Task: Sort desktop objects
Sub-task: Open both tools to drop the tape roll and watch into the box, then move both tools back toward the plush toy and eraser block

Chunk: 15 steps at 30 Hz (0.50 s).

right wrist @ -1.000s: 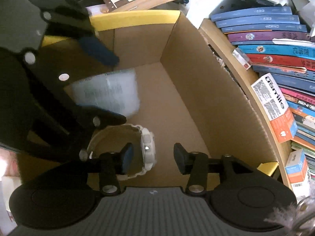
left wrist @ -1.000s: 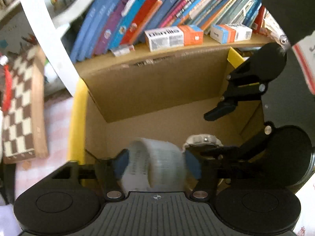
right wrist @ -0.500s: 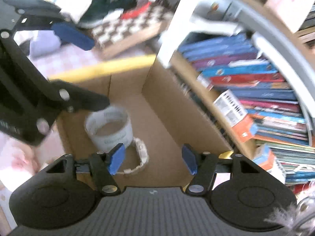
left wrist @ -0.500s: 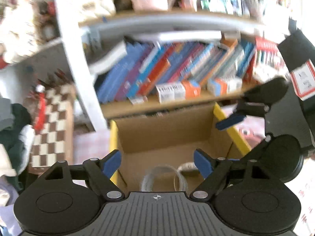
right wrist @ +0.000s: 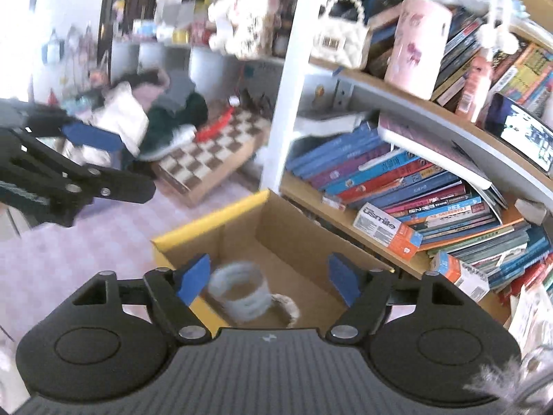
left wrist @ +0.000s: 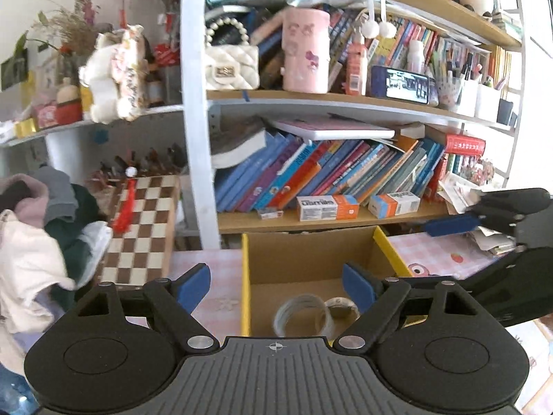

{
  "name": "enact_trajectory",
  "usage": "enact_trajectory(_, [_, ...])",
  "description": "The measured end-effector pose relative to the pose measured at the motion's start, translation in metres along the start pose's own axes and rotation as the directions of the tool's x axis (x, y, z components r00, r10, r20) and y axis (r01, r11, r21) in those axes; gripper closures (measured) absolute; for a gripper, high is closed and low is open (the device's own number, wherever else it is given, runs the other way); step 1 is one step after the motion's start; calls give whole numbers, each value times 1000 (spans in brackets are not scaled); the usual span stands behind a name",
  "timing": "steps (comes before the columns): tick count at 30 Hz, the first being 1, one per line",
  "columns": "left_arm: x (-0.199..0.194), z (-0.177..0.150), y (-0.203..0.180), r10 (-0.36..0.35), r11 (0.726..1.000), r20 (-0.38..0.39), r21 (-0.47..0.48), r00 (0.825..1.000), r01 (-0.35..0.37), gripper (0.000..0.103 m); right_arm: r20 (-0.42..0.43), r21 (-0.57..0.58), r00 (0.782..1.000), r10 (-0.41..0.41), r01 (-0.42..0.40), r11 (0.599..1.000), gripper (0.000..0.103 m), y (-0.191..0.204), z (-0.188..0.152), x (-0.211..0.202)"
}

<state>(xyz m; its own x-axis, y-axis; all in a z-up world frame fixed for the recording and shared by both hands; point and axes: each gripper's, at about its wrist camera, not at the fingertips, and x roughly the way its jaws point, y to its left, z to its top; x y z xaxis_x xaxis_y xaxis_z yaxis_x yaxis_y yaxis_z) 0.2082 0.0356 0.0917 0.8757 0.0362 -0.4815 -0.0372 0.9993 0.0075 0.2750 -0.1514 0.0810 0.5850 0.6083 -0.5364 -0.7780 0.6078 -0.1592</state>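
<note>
Bookshelf (left wrist: 345,173) fills the ground ahead of and above both of my tools, books leaning on its lower board. Pink checked table (left wrist: 221,276) runs beneath, a chessboard (left wrist: 145,228) lying ahead-left of my left hand-held gripper (left wrist: 276,282). Cardboard box (left wrist: 307,259) with yellow-edged flaps sits open on the table, directly ahead of and below the left hand-held gripper, back wall close under the shelf. From my right hand-held gripper (right wrist: 268,276) the same box (right wrist: 276,235) lies ahead and below, seen corner-on. Both tools are spread wide and hold nothing; blue pads bare on each. Inside the box, on the floor near the wall closest to me: a roll of clear tape (left wrist: 300,318) standing on one flat end, bore facing up, and touching or just beside it on the right a pale wristwatch (left wrist: 340,309), only partly in view. Right camera shows the tape roll (right wrist: 242,292) blurred, the watch (right wrist: 287,306) just beyond its right side. I judge these two as already sorted, both tools standing above and clear of the box. No loose object shows elsewhere on the table from here, so I cannot tell which hand sits nearer the next pick; the right tool hangs over table to the box's right.
</note>
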Motion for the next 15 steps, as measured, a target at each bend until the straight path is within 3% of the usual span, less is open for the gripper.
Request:
enact_trajectory(7, [-43,-14,23,58,998,74,-43,996,-55,10,64,84,995,-74,68,994,19,19,-12,-41])
enact_trajectory(11, [-59,-30,30,85,995,88,-59,992,-80,6,34,175,986,-165,157,972,10,29,-31,-57])
enact_trajectory(15, [-68,-51,35,106,993,70,-50,992,-103,6,-17,279,980,-199,196,940,10,36,-56,-70])
